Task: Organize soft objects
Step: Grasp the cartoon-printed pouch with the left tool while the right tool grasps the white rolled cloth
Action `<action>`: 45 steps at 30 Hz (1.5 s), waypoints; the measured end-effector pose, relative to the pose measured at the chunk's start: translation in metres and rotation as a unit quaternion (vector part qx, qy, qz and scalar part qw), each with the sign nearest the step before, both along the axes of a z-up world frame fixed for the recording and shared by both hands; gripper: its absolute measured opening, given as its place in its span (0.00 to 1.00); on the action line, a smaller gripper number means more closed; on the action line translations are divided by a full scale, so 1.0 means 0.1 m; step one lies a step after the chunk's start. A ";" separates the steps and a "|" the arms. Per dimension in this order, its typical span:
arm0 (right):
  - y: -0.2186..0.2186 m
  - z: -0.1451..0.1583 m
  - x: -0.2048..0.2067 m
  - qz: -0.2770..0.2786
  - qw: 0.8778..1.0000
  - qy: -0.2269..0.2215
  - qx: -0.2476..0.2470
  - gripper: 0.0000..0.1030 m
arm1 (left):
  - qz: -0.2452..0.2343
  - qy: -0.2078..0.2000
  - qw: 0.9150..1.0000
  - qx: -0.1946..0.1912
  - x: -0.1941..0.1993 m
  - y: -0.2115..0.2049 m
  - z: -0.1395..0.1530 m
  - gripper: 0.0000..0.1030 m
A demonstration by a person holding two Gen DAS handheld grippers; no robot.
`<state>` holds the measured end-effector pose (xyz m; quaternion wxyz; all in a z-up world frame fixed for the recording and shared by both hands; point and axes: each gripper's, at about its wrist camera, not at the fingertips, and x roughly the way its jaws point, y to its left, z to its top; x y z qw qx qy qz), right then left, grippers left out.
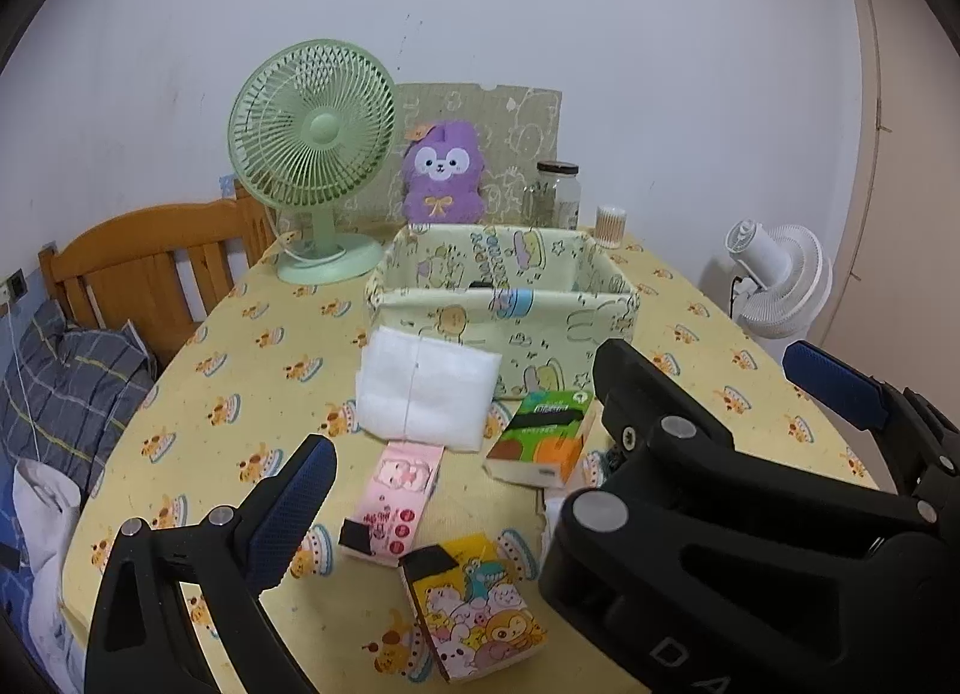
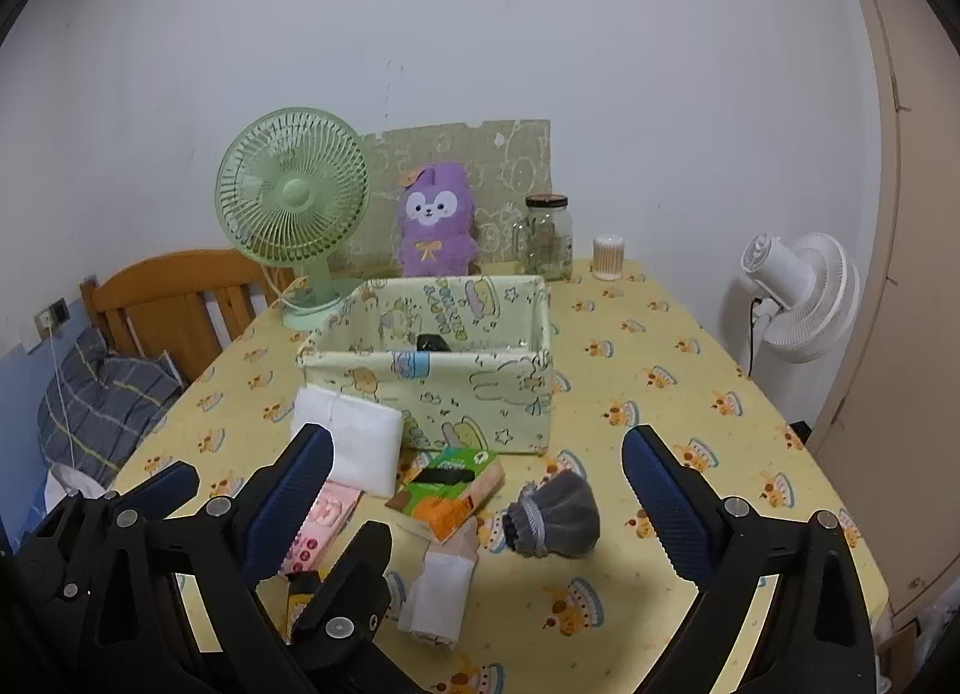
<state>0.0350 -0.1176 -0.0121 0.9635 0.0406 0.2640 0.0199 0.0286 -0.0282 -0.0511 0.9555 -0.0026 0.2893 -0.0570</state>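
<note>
Right wrist view is showing the right gripper (image 2: 480, 490) with its blue pads (image 2: 663, 499) spread wide and holding nothing, hovering above the table; the left gripper (image 1: 456, 502) is likewise standing spread and empty in its own view. Soft items are lying loose on the yellow tablecloth (image 2: 690, 382): a grey drawstring pouch (image 2: 555, 514) between the right fingers, a rolled white cloth (image 2: 441, 595) near it, a green tissue pack (image 2: 453, 484), a pink tissue pack (image 1: 399, 499), a cartoon-printed pack (image 1: 477, 607), and a white folded pad (image 1: 426, 391) leaning against the fabric storage box (image 2: 432, 388); the box is sitting just behind them, open-topped, with something dark inside that cannot be identified. Judgement: the step in hand is appearing to be a first pick, likeliest the pouch; closing on its gathered neck, squarely, should be preventing slip; lifting clear of the box wall before releasing is advisable, since the wall is looking soft and liable to fold.
</note>
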 end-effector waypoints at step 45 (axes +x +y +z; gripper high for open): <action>0.14 -0.97 0.14 0.017 0.994 0.112 0.010 0.78 | 0.003 0.077 0.997 -0.007 0.07 0.09 -0.87 0.50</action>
